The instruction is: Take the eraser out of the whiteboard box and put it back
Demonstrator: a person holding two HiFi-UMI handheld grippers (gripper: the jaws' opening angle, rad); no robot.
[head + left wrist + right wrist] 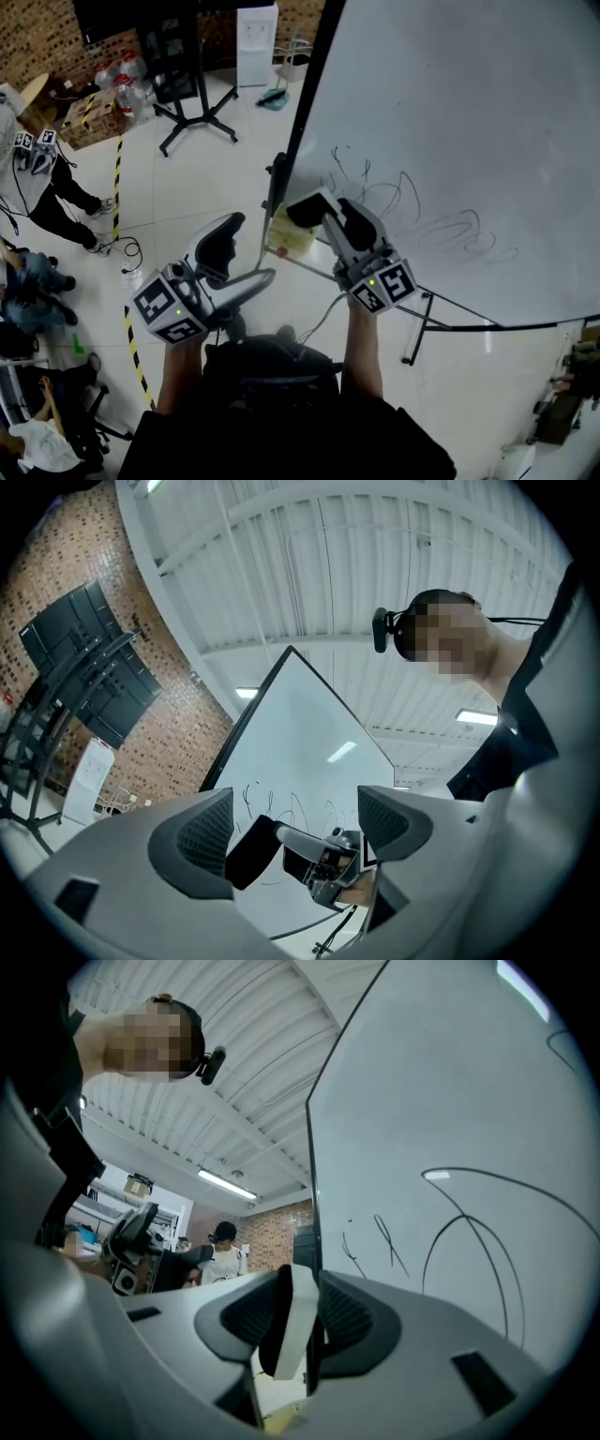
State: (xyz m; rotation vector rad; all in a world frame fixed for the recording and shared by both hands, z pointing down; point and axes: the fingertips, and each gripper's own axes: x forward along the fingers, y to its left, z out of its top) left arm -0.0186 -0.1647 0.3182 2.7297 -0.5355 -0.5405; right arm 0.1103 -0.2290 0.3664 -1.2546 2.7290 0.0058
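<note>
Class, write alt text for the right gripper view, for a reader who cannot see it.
The right tongs pinch a white eraser with a dark felt side, close beside the scribbled whiteboard. A person stands far behind.

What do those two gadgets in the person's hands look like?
Both the left gripper and the right gripper have pale grey plastic bodies with two broad fingers lined with black textured pads. Each carries a cube with black-and-white square markers and a small green light. The person wears a dark top.
</note>
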